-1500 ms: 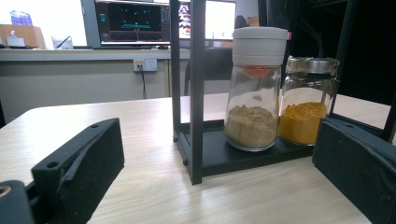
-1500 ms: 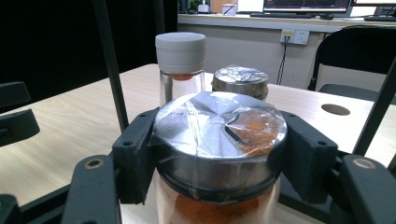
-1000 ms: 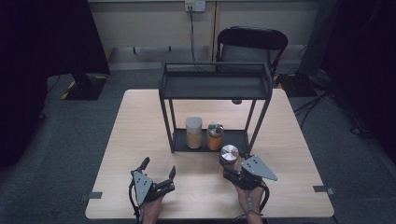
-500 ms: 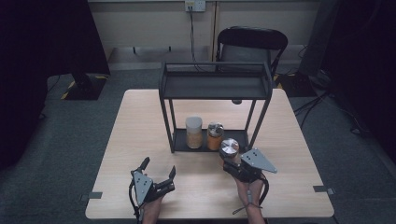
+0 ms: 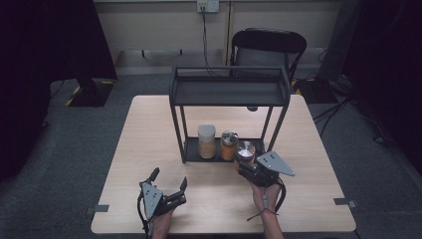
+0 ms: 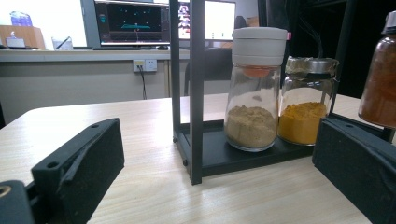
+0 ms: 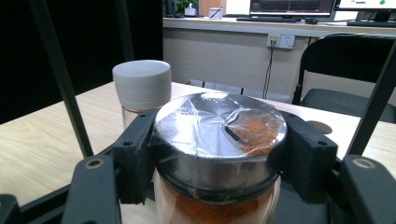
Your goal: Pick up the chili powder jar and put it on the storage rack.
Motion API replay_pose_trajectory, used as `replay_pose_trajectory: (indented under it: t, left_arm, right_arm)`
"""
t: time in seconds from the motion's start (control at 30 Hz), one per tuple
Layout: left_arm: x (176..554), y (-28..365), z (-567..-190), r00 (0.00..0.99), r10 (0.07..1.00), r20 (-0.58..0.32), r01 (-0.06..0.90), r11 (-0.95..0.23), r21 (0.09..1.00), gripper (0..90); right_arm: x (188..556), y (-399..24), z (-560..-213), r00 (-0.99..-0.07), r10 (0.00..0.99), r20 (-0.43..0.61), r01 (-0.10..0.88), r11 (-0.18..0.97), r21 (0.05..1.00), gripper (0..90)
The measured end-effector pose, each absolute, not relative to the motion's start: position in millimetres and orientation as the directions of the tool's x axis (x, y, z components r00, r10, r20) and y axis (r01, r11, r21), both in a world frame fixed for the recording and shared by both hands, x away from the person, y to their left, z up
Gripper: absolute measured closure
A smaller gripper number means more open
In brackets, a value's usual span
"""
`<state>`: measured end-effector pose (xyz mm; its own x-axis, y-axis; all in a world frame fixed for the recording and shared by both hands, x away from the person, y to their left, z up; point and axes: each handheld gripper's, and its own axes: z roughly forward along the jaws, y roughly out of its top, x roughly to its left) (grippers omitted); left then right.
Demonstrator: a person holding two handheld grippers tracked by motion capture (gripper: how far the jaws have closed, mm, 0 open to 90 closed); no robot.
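The glass spice jar with a shiny metal lid and red-orange powder [image 7: 219,154] is sitting between the right tongs [image 7: 219,163], which are pinching it just under the lid, beside the right end of the black metal two-level rack [image 5: 229,92]. Clear film is covering the lid, and no label or writing is showing on it. On the rack's lower tray, the glass jar with a white plastic cap and beige powder [image 6: 254,88] is standing just beside the glass jar with yellow powder [image 6: 306,100]; both are carrying no readable label. The left tongs [image 5: 168,185] are resting spread and holding nothing on the light wooden counter [image 5: 149,129]. A black folding chair [image 5: 268,47] is standing behind the counter.
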<state>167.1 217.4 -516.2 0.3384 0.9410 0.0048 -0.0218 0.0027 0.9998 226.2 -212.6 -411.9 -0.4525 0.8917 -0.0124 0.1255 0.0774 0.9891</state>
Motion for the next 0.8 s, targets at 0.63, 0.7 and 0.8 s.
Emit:
replay_pose_trajectory:
  t: [0.63,0.7,0.8]
  left_arm:
    - [167,217,-516,0.337,0.941,0.005,-0.022,0.002,1.0,1.6]
    - [167,217,-516,0.338,0.941,0.006,-0.022,0.002,1.0,1.6]
    - [167,217,-516,0.338,0.941,0.005,-0.022,0.002,1.0,1.6]
  right_arm:
    - [243,-204,-417,-0.382,0.924,-0.025,0.14,0.084,0.987,34.8]
    - [245,-203,-419,-0.374,0.927,-0.021,0.145,0.08,0.986,34.8]
    - [246,-202,-419,-0.369,0.929,-0.022,0.151,0.083,0.985,34.8]
